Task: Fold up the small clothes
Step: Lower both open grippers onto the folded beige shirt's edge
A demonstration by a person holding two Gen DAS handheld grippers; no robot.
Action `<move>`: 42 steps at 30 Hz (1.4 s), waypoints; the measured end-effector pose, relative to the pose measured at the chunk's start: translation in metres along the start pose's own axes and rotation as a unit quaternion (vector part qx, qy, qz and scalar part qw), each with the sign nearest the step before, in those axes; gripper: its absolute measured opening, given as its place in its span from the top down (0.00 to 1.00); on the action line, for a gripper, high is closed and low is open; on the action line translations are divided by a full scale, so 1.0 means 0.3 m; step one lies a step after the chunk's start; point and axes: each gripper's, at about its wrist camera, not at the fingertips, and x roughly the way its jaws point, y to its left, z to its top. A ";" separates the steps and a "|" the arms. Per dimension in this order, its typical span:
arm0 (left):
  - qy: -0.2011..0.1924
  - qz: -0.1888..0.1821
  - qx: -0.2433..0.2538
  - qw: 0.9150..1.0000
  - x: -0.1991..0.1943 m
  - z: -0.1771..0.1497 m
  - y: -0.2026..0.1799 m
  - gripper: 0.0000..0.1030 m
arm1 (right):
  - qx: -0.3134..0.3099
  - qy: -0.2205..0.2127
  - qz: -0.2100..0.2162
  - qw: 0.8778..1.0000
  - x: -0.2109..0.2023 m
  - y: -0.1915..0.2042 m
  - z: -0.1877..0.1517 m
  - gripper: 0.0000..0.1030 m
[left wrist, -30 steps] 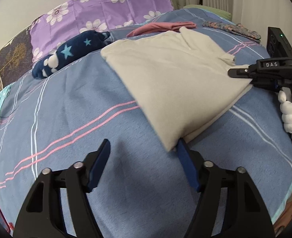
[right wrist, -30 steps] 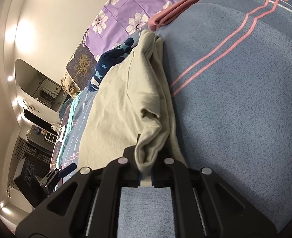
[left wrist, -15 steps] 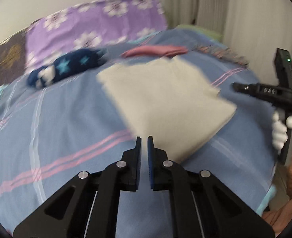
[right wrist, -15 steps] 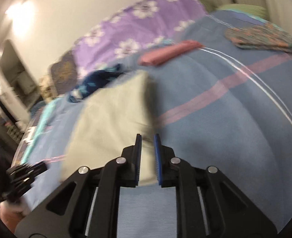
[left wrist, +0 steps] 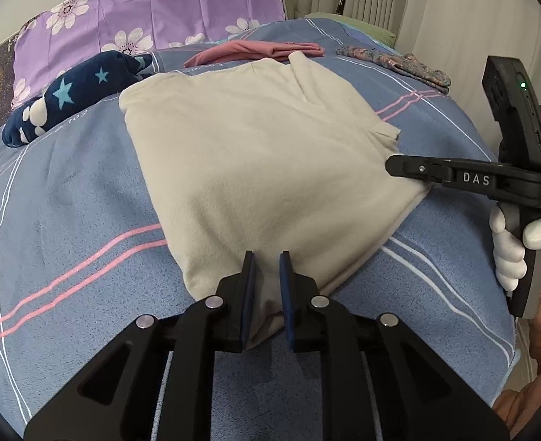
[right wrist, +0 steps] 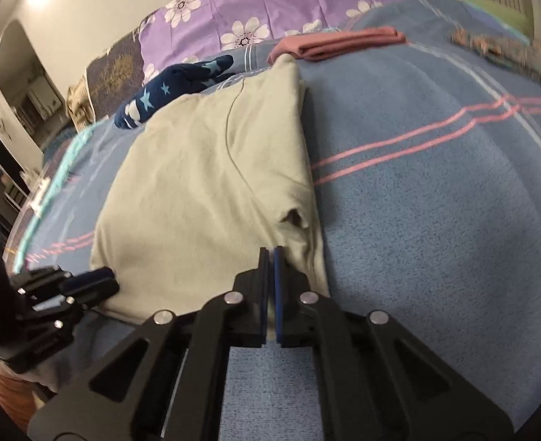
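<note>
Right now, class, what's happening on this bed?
A person with a claw in each hand is folding a beige shirt on the blue blanket. The left claw has the near corner between its opening jaws. The right claw is shut at the shirt's side edge. Other clothes lie beyond.

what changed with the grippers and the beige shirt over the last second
The left gripper, wide open beside the beige shirt a second ago, closed and now has the near corner between its fingers, jaws opening slightly. The right gripper let go of the bunched fold and regripped the near edge. The navy star garment and pink garment stayed put.
</note>
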 end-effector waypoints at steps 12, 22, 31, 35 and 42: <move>-0.060 0.008 -0.028 0.998 -0.070 0.106 0.066 0.85 | -0.051 -0.034 -0.015 0.998 -0.060 0.059 0.051 0.92; -0.030 -0.001 -0.053 0.998 0.080 0.138 0.104 0.84 | -0.066 -0.011 -0.019 0.998 0.097 0.040 0.127 0.92; -0.043 -0.033 -0.054 0.997 0.026 0.159 0.120 0.77 | -0.067 -0.017 0.014 0.998 0.027 0.048 0.182 0.89; -0.060 0.001 -0.036 0.998 -0.005 0.231 0.154 0.75 | -0.096 -0.031 0.018 0.995 0.005 0.074 0.291 0.88; -0.028 0.024 -0.054 0.998 0.138 0.359 0.269 0.68 | -0.102 0.035 0.006 0.994 0.237 0.067 0.450 0.87</move>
